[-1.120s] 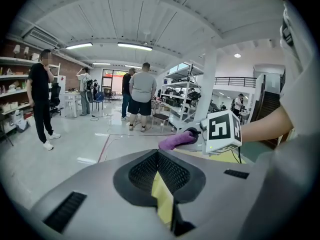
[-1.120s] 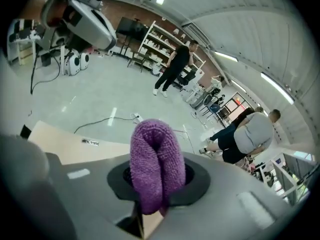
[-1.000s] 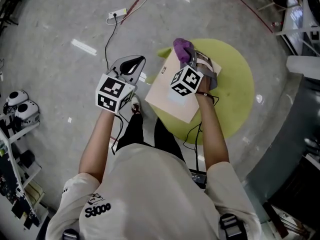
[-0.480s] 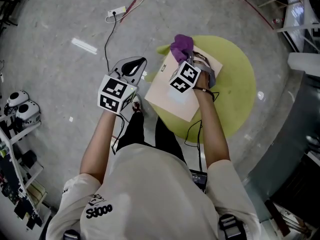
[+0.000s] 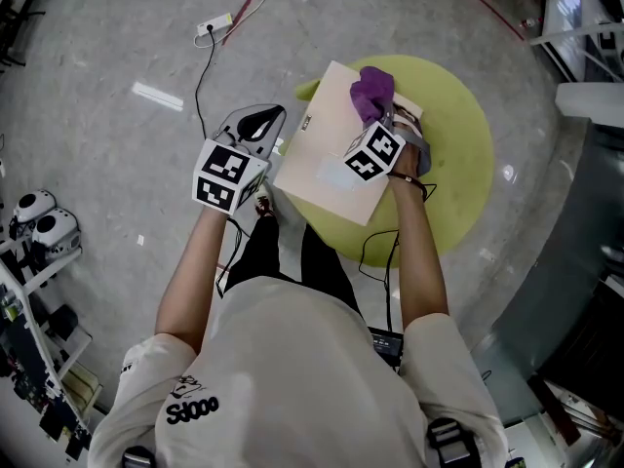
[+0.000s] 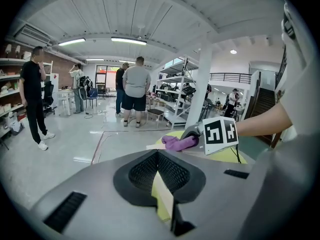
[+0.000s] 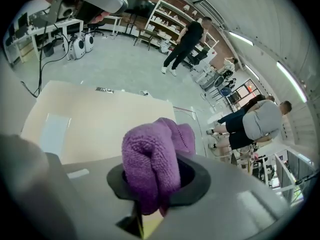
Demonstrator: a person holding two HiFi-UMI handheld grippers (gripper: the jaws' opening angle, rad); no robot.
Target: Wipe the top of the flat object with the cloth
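Right tongs (image 5: 383,115) clamped on purple cloth (image 5: 371,90), cloth on board (image 5: 322,159) far corner; left tongs (image 5: 255,122) closed, empty, beside board.

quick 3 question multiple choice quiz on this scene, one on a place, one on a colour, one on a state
1. Where is the cloth?
A. on the floor
B. on the board, held in the right gripper
C. on a shelf

2. What colour is the cloth?
A. purple
B. white
C. green

3. How do the left gripper jaws stand?
A. wide apart
B. clamped on the cloth
C. together, with nothing in them

Answers:
1 B: the right gripper view shows the jaws clamped on it over the beige board.
2 A: it is purple in every view.
3 C: the left gripper view shows them meeting, with nothing between.
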